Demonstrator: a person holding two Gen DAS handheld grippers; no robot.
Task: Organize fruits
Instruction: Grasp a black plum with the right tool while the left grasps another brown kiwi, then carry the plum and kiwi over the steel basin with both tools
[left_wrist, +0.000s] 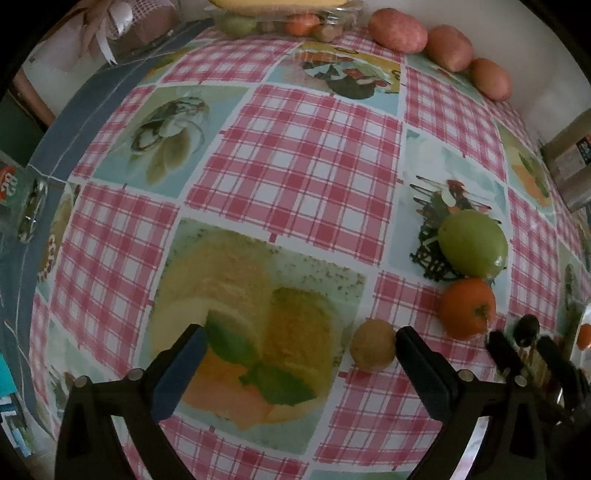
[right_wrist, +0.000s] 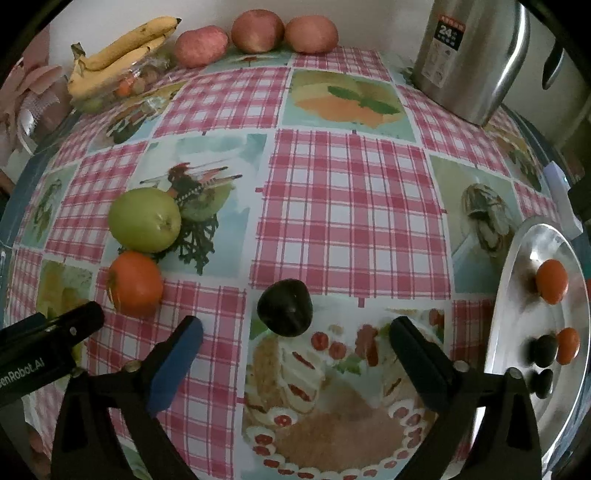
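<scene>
My right gripper (right_wrist: 295, 328) is open and points down at the checked tablecloth. A dark plum (right_wrist: 284, 312) lies between its fingertips, with neither pad touching it. My left gripper (left_wrist: 300, 333) is open too, over a printed cake picture. A small tan fruit (left_wrist: 373, 349) sits just inside its right finger. A green apple (right_wrist: 146, 219) and an orange (right_wrist: 135, 284) lie together between the two grippers; the left wrist view has the same apple (left_wrist: 472, 245) and orange (left_wrist: 467, 308). A silver plate (right_wrist: 524, 266) at the right holds two oranges and two dark plums.
Three red apples (right_wrist: 258, 31) line the back wall. Bananas (right_wrist: 122, 51) rest on a clear container of small fruits at the back left. A steel kettle (right_wrist: 469, 55) stands at the back right. The table's blue edge (left_wrist: 74, 110) runs along the left.
</scene>
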